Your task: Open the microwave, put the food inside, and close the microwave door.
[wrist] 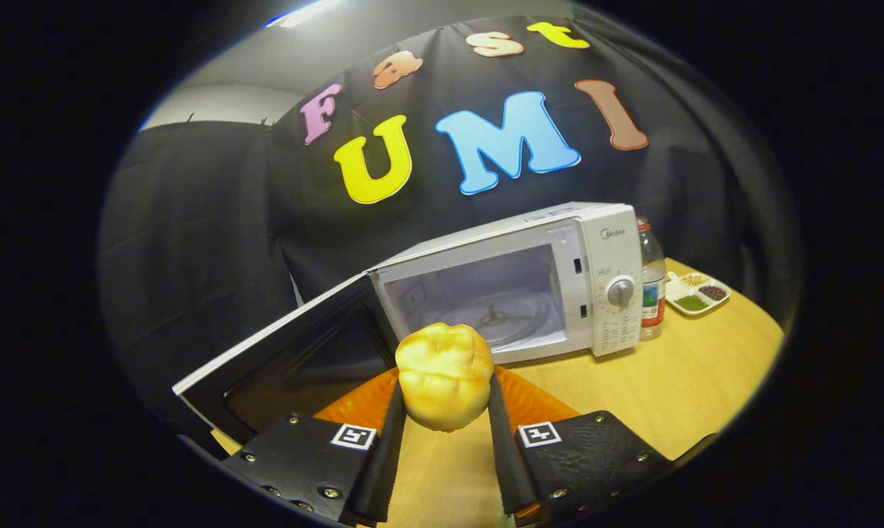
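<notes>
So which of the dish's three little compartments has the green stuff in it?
In the white divided dish beside the bottle, it's the front compartment, nearest the claw; the others hold pale and dark contents.

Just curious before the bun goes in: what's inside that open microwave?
Inside the microwave lies a glass turntable with nothing on it. The bun, clamped in the gripper, covers the cavity's near front corner.

We are riding on gripper (445, 422), looking forward along fingers, slightly downward across table (676, 381), facing open microwave (515, 293) nearby.

The tool (445, 418) bears two square coded markers and silver screws on textured plates.
</notes>
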